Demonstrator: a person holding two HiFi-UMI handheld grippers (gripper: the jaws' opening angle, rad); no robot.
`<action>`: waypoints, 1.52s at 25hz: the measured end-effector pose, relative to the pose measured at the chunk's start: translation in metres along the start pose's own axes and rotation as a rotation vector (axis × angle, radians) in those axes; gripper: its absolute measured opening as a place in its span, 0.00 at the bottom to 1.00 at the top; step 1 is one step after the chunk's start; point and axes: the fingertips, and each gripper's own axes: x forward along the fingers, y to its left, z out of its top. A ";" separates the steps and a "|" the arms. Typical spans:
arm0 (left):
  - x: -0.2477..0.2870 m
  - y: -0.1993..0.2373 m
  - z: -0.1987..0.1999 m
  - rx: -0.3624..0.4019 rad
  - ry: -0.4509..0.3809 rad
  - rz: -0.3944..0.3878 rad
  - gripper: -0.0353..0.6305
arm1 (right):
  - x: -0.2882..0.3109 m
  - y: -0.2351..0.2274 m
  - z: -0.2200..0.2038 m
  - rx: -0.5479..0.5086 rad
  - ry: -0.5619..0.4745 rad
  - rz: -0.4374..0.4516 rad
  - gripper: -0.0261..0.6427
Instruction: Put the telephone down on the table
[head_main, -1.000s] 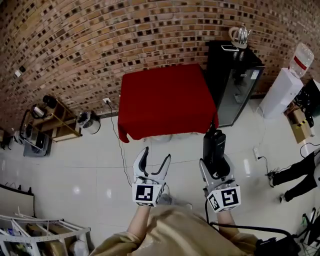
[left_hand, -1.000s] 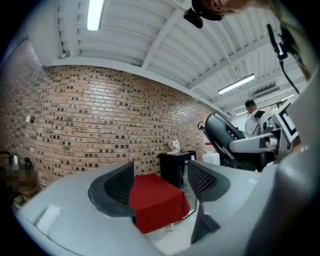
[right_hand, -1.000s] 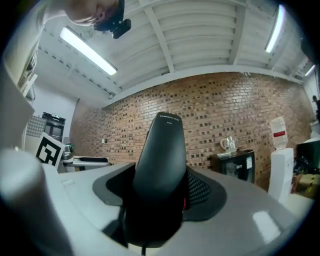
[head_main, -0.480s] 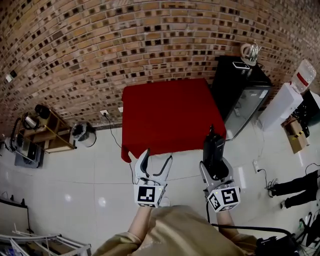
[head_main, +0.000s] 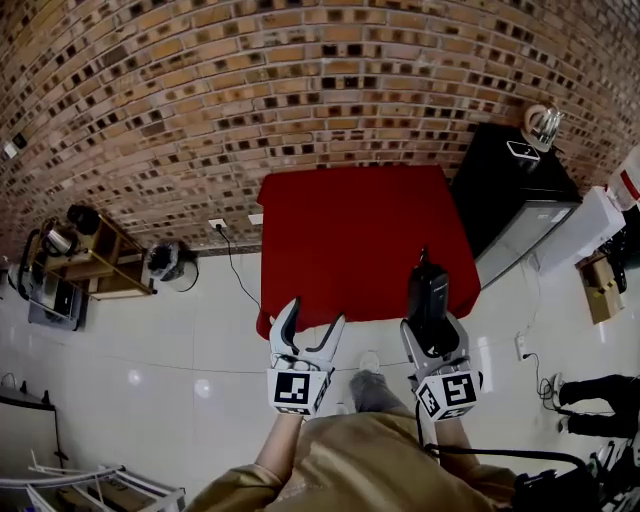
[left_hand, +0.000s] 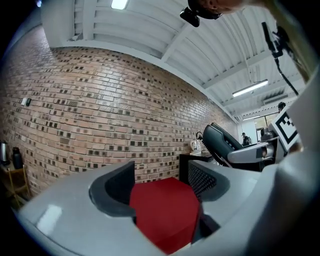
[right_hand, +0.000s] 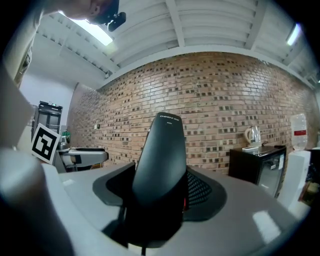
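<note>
Red surface (head_main: 355, 235) came nearer, now just ahead of my right hand-held gripper (head_main: 432, 326), which pinches black telephone (head_main: 428, 290) upright. Left hand-held gripper (head_main: 312, 318) spread; I see red surface between jaws.

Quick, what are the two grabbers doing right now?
Left gripper: open, empty.
Right gripper: shut on the telephone.

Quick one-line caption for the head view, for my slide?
Right gripper holds a black telephone upright before the red table; left gripper open and empty.
</note>
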 end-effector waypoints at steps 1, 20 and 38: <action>0.012 0.011 -0.009 -0.005 0.018 0.003 0.56 | 0.019 -0.002 -0.008 0.003 0.001 0.011 0.47; 0.196 0.207 -0.089 -0.009 0.162 0.234 0.56 | 0.426 -0.065 -0.259 0.075 0.388 0.286 0.47; 0.116 0.389 -0.216 -0.108 0.288 0.441 0.56 | 0.715 0.053 -0.548 -0.106 0.840 0.349 0.48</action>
